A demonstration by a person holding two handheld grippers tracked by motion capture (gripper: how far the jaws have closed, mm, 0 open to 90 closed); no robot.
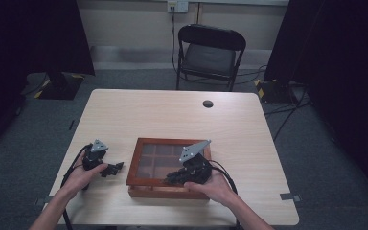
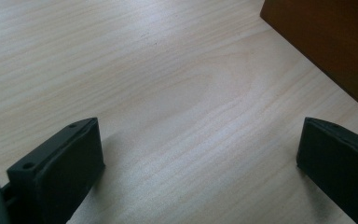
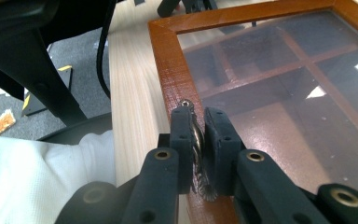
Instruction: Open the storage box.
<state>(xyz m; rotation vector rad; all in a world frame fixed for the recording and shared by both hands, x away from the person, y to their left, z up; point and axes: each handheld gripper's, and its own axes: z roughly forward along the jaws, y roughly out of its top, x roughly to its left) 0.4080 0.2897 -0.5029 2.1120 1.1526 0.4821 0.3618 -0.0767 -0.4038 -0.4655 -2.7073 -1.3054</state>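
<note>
A brown wooden box (image 1: 133,166) with a glass lid over several compartments lies at the table's near middle. My right gripper (image 1: 173,178) rests on its front edge. In the right gripper view, the right gripper (image 3: 198,114) is shut on a small metal clasp (image 3: 196,140) fixed to the box frame (image 3: 168,70). My left gripper (image 1: 116,167) lies on the table left of the box. In the left gripper view the left gripper (image 2: 200,144) stands open over bare wood, with a corner of the box (image 2: 326,42) at the upper right.
The light wooden table (image 1: 172,115) has a round cable hole (image 1: 208,103) near its far edge. A black folding chair (image 1: 210,52) stands behind it. Dark curtains hang at both sides. A white sleeve (image 3: 32,177) shows near the table's front edge.
</note>
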